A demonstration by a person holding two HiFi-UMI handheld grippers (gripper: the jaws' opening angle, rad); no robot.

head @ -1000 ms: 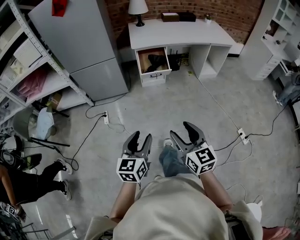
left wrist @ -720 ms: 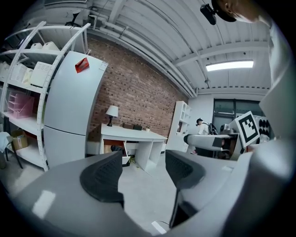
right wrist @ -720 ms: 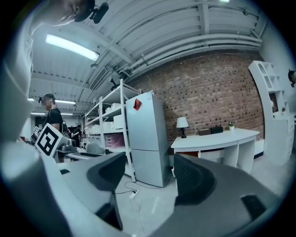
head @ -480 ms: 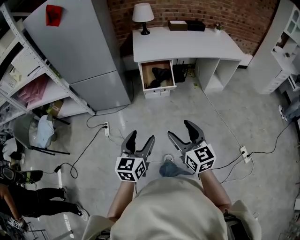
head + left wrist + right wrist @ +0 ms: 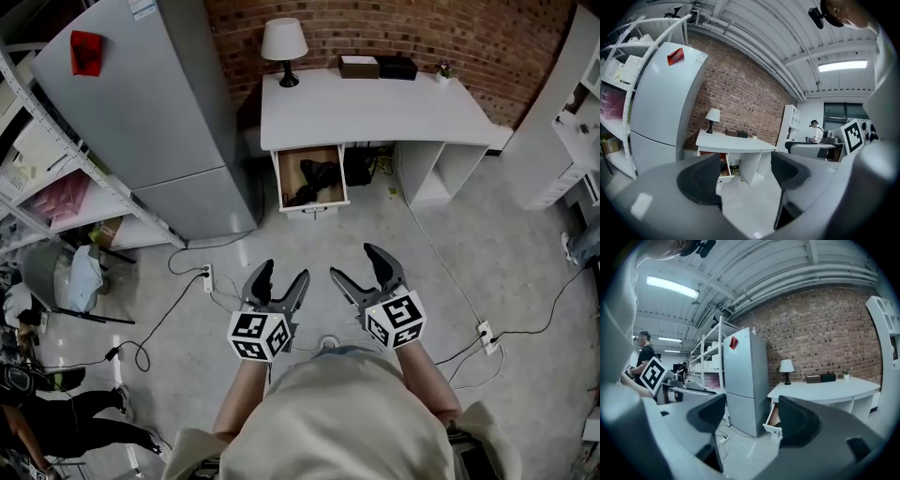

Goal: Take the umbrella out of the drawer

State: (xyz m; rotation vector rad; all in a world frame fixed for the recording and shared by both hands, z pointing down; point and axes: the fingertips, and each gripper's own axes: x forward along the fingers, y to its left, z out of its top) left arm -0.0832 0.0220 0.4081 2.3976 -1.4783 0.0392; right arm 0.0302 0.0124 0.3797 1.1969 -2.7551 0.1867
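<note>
A black folded umbrella lies in the open wooden drawer under the left end of the white desk. Both grippers hang side by side over the bare floor, well short of the desk and pointing at it. My left gripper has its jaws opening, with nothing between them. The jaws of my right gripper are opening too, wide and empty. In the left gripper view the drawer shows past the left gripper. The right gripper view has the drawer between the jaws of the right gripper.
A grey fridge stands left of the desk, with metal shelving beyond it. A lamp and boxes sit on the desk. Cables and a power strip lie on the floor. White shelves stand at right.
The desk and open drawer have come closer as both grippers moved forward together. Both pairs of jaws stand wider apart than before.
</note>
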